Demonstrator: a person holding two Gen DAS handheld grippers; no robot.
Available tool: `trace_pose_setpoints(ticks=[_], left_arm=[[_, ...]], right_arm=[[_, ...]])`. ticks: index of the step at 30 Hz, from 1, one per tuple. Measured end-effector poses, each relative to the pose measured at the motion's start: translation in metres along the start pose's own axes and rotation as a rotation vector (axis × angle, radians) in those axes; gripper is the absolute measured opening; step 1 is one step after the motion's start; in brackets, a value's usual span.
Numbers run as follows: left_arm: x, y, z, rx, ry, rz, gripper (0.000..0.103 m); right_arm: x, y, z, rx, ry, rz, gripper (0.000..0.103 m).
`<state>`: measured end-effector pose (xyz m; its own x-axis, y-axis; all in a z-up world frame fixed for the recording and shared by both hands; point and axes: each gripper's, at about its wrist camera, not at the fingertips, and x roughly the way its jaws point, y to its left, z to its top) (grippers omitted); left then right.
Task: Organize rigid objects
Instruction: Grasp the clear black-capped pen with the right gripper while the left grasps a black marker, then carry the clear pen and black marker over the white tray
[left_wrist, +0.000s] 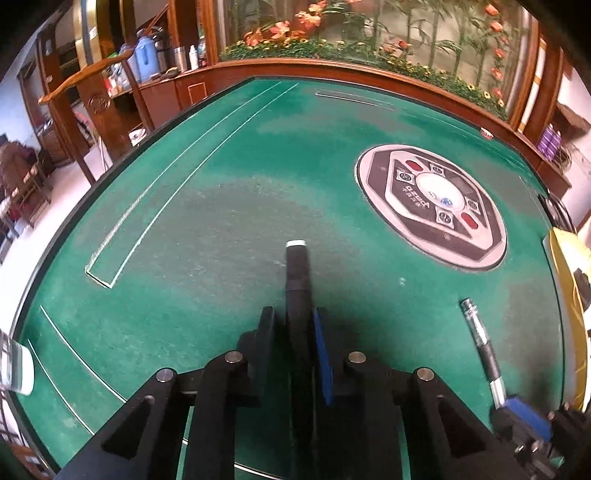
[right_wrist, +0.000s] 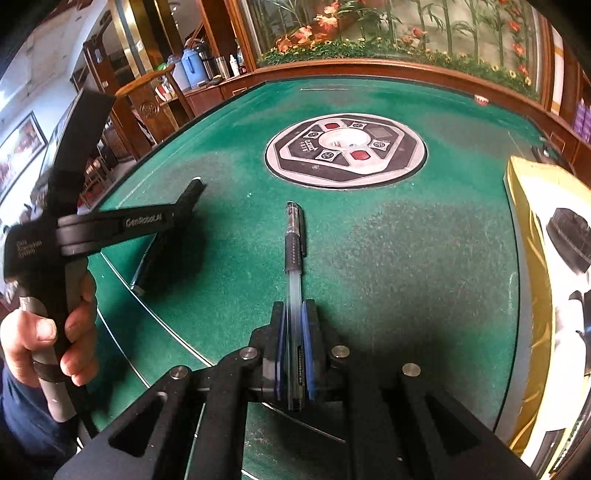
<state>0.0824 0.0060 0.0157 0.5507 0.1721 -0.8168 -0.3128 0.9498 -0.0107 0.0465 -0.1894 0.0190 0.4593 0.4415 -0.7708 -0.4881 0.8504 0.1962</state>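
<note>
On the green felt table top, my left gripper is shut on a thick black marker whose white-tipped end points away from me. At the lower right of the left wrist view, the right gripper holds a slim pen. In the right wrist view, my right gripper is shut on that clear gel pen, whose black grip and cap stick out ahead over the felt. The left gripper, held by a hand, stands at the left over the black marker.
A round grey control disc is set into the table's middle. A yellow box with black and white items stands at the right edge. A clear jar sits at the near left edge. A wooden chair and a flower-backed cabinet stand beyond the table.
</note>
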Motion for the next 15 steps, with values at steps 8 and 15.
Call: trace_pose_setpoints(ticks=[8, 15], left_arm=[[-0.012, 0.026, -0.014, -0.038, 0.014, -0.142, 0.014], [-0.036, 0.003, -0.017, 0.011, -0.019, -0.176, 0.014]], right_arm=[[-0.001, -0.007, 0.001, 0.043, -0.014, 0.022, 0.008], [-0.021, -0.014, -0.004, 0.085, -0.076, 0.044, 0.008]])
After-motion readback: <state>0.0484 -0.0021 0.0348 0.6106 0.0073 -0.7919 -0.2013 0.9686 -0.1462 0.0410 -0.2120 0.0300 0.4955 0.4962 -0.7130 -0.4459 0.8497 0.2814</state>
